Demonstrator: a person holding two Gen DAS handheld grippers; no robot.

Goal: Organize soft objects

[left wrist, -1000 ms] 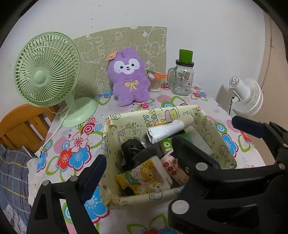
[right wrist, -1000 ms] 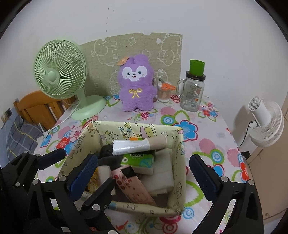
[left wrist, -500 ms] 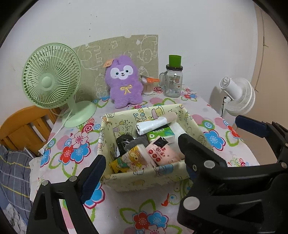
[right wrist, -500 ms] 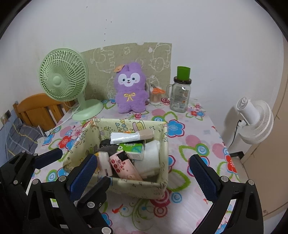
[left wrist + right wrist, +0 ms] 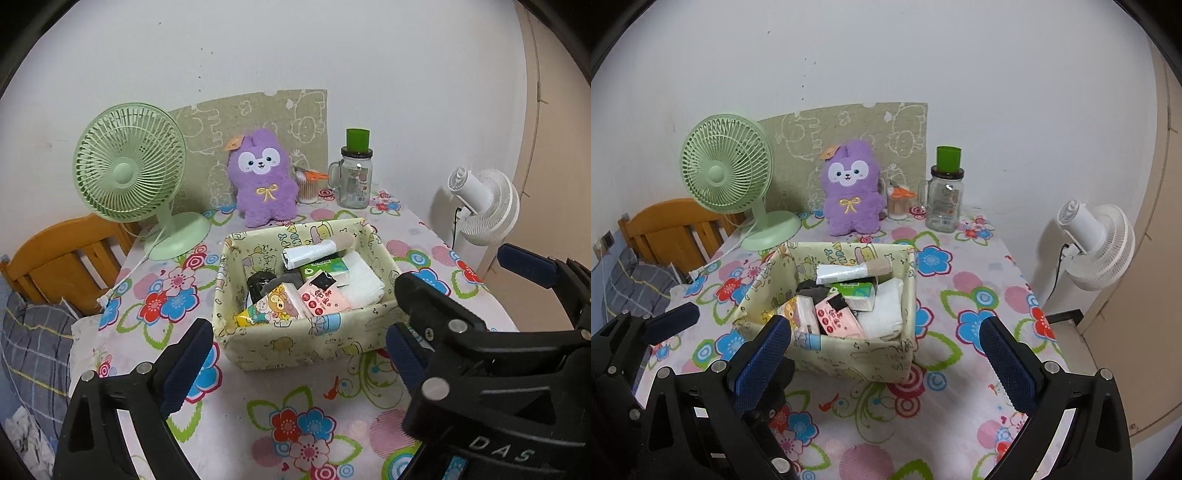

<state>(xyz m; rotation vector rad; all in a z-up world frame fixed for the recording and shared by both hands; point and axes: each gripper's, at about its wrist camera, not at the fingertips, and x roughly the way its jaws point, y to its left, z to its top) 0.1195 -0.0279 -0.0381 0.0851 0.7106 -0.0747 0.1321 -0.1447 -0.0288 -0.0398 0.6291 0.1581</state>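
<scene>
Left wrist view, change: the fabric basket [image 5: 303,343] sits farther up the frame and smaller than a second ago, with more flowered counter [image 5: 258,406] bare in front of it.
Right wrist view, change: the same; the basket [image 5: 849,354] has shifted from the lower middle toward the centre.
Left tongs [image 5: 295,362]: jaws opening, nothing between the pads; they frame the basket's near wall from the lower edge without touching it.
Right tongs [image 5: 886,354]: jaws wide, nothing gripped; one pad lies over the basket's near left corner in the picture, the other well to its right.
Basket contents: tissue packs, a white folded cloth [image 5: 364,277], a rolled white bag [image 5: 314,254], a dark bundle [image 5: 262,282], all packed loosely.
Basket make: soft, pale yellow cartoon print, boxy, its walls sagging slightly.
Plush toy [image 5: 264,184]: purple, fuzzy, upright against a printed board at the counter's far edge, well beyond both tongs.
Neighbours: green fan [image 5: 129,173] left of the plush, glass jar with a green cap [image 5: 354,177] right of it.
</scene>
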